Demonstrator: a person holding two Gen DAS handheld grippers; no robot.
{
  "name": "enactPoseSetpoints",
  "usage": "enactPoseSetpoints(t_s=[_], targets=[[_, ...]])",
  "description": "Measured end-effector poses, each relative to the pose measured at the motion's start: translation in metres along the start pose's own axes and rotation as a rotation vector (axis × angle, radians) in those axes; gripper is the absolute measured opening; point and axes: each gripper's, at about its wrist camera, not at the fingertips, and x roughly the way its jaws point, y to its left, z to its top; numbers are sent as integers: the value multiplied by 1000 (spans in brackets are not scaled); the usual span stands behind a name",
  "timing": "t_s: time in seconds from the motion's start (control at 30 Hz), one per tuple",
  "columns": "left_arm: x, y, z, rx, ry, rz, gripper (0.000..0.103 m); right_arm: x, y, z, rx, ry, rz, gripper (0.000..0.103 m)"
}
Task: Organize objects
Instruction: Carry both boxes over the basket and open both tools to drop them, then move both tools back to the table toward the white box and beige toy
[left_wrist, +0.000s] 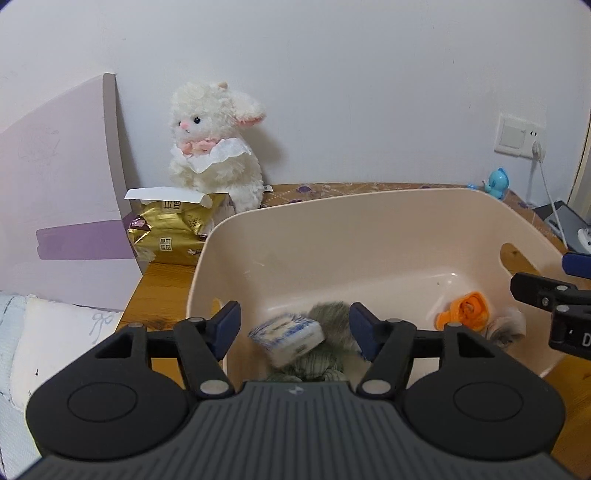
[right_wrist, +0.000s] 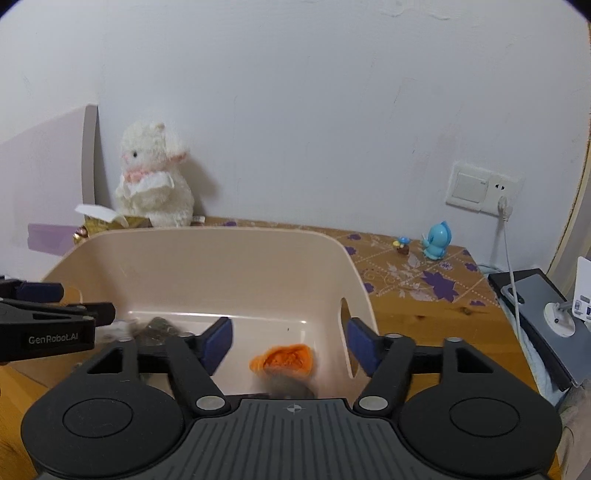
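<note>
Both grippers hover wide open over the beige bin (left_wrist: 388, 221) on the counter. Blue-white packet (left_wrist: 286, 338) lies in bin between left gripper (left_wrist: 295, 326) jaws, blurred. Orange toy (right_wrist: 284, 362) lies below right gripper (right_wrist: 290, 341), nearer it.

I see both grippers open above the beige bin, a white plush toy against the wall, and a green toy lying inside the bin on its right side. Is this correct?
One detail is wrong: the toy on the right side of the bin is orange, not green, as the right wrist view shows. The rest holds: left gripper and right gripper are open, and the white plush toy sits against the wall.
</note>
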Motion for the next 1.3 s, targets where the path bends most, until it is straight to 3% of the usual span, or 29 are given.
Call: enactPoseSetpoints(t_s=[0.27,0.57,0.73,0.93,1.3], targets=[[-38,2,-4,-4,-42,32,89,-47,-7,-1,33,-49,16,91],[-80,-2,-23,-5,-59,44,90,-101,-20,-18,24,-76,7,103],[-98,-8,-35,8,-60,37,90,-116,-32,-35,39,-51,5,103],[-106,-18,-57,37,-26,29,90,-120,-41,-61,49,5,1,103],[-87,-38,-101,51,106,-5,90,-97,-47,-106,40,132,-10,103]])
